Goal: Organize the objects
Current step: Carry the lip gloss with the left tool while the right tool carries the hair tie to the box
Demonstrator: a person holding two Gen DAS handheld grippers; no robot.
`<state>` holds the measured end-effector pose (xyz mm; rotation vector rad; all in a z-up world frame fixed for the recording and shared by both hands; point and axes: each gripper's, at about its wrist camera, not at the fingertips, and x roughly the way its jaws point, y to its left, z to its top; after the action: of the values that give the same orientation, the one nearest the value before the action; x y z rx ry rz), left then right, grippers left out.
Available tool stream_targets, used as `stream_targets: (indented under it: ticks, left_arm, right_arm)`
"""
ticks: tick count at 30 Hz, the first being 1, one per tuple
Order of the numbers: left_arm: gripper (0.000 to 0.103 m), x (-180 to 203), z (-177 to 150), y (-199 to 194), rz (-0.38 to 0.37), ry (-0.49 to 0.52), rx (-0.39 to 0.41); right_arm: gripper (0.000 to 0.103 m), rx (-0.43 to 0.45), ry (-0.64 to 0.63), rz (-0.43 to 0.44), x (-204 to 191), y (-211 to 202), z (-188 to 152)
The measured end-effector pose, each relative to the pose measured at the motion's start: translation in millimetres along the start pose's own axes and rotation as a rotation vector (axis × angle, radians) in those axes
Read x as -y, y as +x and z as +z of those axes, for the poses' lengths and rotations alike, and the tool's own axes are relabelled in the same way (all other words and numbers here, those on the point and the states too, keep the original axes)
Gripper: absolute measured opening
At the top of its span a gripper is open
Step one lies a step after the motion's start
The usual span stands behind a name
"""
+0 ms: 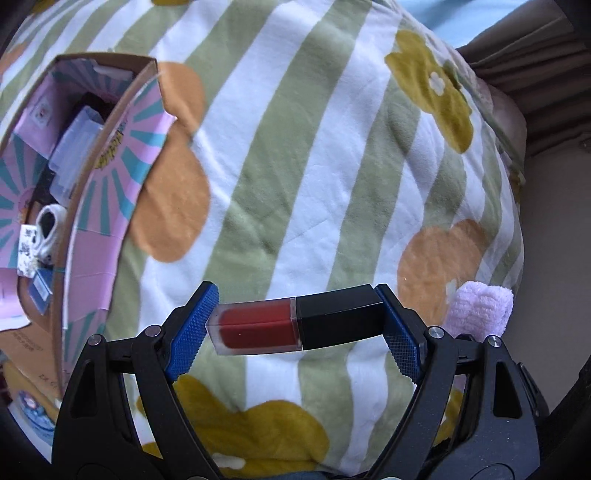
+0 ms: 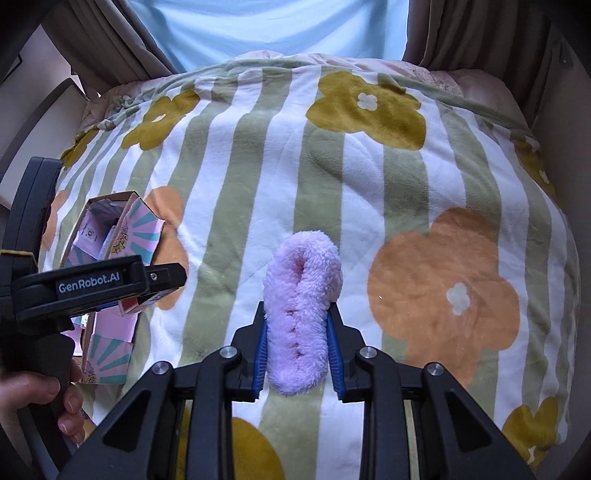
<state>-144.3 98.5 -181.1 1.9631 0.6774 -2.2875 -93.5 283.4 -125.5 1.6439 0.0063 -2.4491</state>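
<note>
My left gripper is shut on a lip gloss tube with red liquid and a black cap, held crosswise by its ends above the flowered blanket. An open pink and teal cardboard box with several small items inside sits just to the left. My right gripper is shut on a fluffy pink cloth, held above the blanket. The cloth also shows in the left wrist view at the right. The left gripper and the box show at the left of the right wrist view.
A green-striped blanket with orange and mustard flowers covers the bed. Beige curtains and a pale blue window hang behind it. The person's hand holds the left gripper's handle. The bed drops off at the right edge.
</note>
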Motion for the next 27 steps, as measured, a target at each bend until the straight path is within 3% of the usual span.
stream_targets:
  ticks: [14,27]
  left_arm:
    - [0.083,-36.6,-38.3,-104.7,0.068,0.309,0.203]
    - [0.083,-57.6,-46.4,-134.4,0.053,0.303,0.261]
  right_arm:
    - [0.026,0.068,0.050,-0.029,-44.7,-62.9,-18.4]
    - [0.026,0.082,0.051,-0.025,-66.4,-74.5,-23.9]
